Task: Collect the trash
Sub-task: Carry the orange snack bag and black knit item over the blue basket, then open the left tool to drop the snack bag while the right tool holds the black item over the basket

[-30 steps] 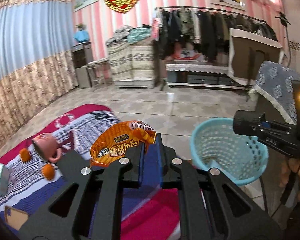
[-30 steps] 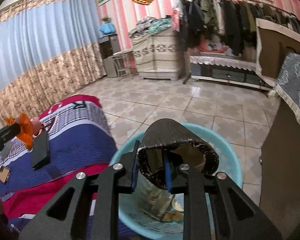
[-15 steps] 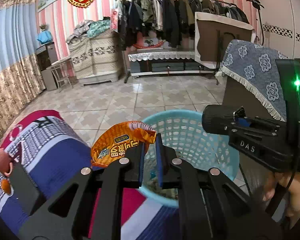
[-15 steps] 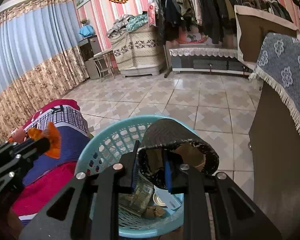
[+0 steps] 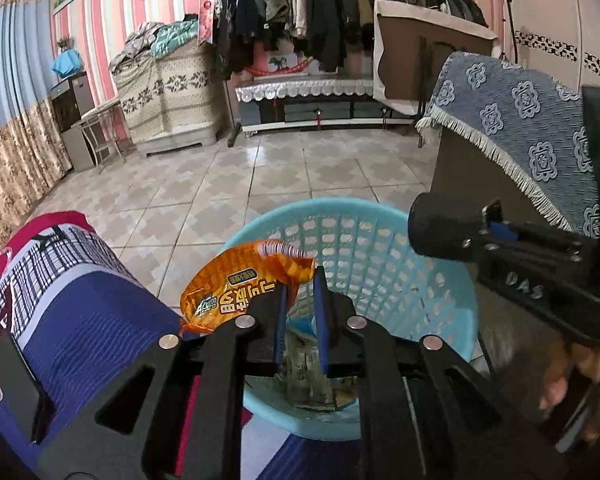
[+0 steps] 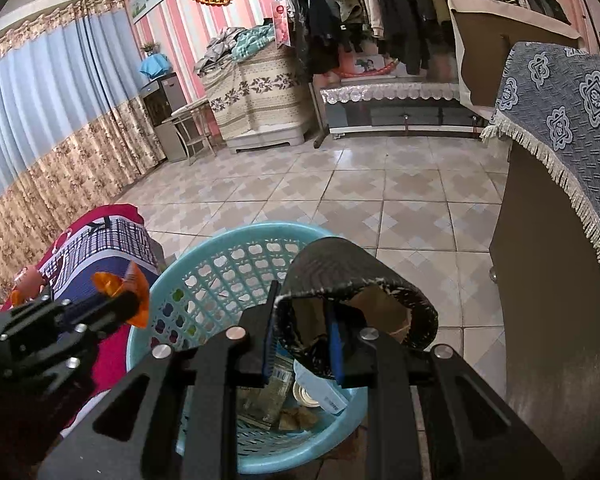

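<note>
My left gripper (image 5: 299, 284) hangs over the near rim of a light blue plastic basket (image 5: 380, 240). Its jaws stand a little apart, and an orange snack wrapper (image 5: 236, 284) sticks against the left finger. My right gripper (image 6: 300, 300) is over the same basket (image 6: 220, 276), shut on the edge of a dark, curled tube-like wrapper (image 6: 340, 276). Paper and packaging scraps (image 6: 300, 396) lie in the basket. The left gripper with the orange wrapper (image 6: 120, 288) shows at the left of the right wrist view.
A bed with a blue, red and plaid cover (image 5: 80, 300) is at the left, with a pink toy (image 6: 28, 276) on it. A dark cabinet under a blue patterned cloth (image 6: 560, 140) stands close on the right. Tiled floor (image 6: 340, 192) lies beyond.
My left gripper swung right from the bed to over the basket, and its jaws have parted slightly. The right gripper stayed over the basket with the dark wrapper.
</note>
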`<state>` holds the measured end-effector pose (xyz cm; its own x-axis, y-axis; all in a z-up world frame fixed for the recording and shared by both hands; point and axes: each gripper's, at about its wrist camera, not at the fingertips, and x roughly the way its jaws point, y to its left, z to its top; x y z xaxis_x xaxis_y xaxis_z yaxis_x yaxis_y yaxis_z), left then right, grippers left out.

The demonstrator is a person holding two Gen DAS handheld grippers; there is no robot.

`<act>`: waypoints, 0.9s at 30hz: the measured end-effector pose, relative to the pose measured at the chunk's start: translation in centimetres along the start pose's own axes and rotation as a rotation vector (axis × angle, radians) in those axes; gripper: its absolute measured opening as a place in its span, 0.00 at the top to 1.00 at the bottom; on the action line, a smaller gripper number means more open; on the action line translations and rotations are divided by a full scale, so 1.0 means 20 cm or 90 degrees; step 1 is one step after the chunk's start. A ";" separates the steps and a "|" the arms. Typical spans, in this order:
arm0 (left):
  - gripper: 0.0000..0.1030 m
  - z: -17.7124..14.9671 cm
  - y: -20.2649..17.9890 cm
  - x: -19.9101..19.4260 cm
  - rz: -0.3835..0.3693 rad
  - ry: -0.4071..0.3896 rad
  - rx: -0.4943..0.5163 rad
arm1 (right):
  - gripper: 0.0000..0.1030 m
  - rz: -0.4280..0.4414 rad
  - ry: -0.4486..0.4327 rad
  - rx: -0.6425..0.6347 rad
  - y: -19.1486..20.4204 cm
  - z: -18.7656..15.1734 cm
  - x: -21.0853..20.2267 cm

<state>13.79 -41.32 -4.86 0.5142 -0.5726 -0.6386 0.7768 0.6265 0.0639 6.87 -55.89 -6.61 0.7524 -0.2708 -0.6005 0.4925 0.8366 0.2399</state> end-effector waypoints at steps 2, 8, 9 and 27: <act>0.78 -0.01 0.01 0.01 0.007 0.001 -0.001 | 0.79 0.001 0.001 -0.004 0.01 0.00 0.00; 0.69 -0.03 0.08 0.02 0.017 0.004 -0.017 | 0.79 0.004 0.005 -0.012 0.02 -0.01 0.01; 0.69 -0.04 0.10 0.02 0.014 0.005 -0.023 | 0.79 0.005 0.006 -0.013 0.02 -0.01 0.01; 0.22 -0.09 0.36 -0.07 0.093 -0.026 -0.108 | 0.79 0.008 0.023 -0.065 0.17 -0.02 0.05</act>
<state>17.97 -35.08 -4.79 0.6336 -0.4878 -0.6005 0.6228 0.7821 0.0217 9.13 -53.26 -6.66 0.7413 -0.2444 -0.6251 0.4349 0.8843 0.1700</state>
